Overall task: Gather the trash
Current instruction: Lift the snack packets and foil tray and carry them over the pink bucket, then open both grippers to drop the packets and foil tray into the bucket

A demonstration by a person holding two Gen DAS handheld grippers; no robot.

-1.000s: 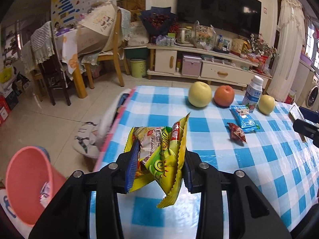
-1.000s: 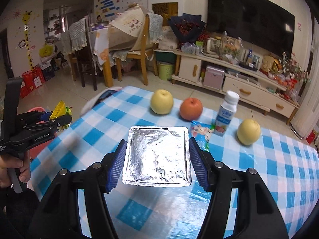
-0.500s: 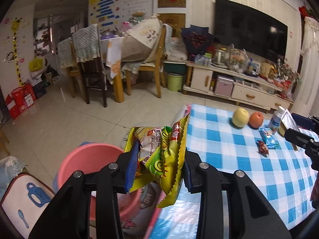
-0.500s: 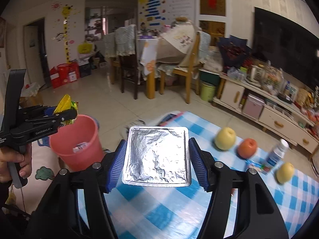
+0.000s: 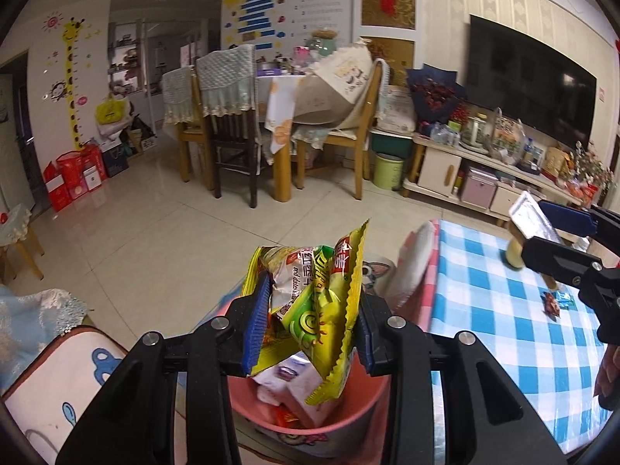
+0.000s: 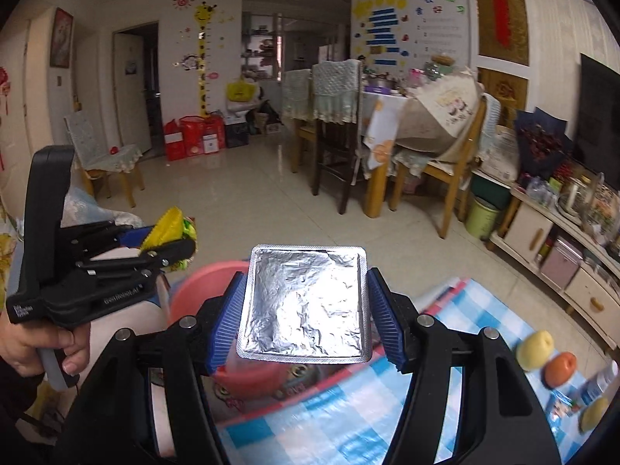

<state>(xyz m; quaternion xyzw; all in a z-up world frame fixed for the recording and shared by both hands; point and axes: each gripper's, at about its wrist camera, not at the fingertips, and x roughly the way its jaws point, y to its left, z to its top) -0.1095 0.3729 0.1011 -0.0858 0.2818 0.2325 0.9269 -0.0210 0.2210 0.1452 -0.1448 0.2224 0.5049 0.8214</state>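
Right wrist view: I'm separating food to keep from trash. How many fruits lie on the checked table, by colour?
Yellow fruit: 2
Red-orange fruit: 1
Total: 3

We can see only part of the pink bucket (image 5: 310,418), because the snack wrappers (image 5: 310,306) and the left gripper (image 5: 308,321) cover its top, and in the right wrist view the foil tray (image 6: 304,302) hides most of it. The fruit (image 6: 536,345) and small bottle (image 6: 602,381) on the checked table (image 6: 329,418) are blurry. The person's hand (image 6: 37,343) is cut off at the picture's edge.
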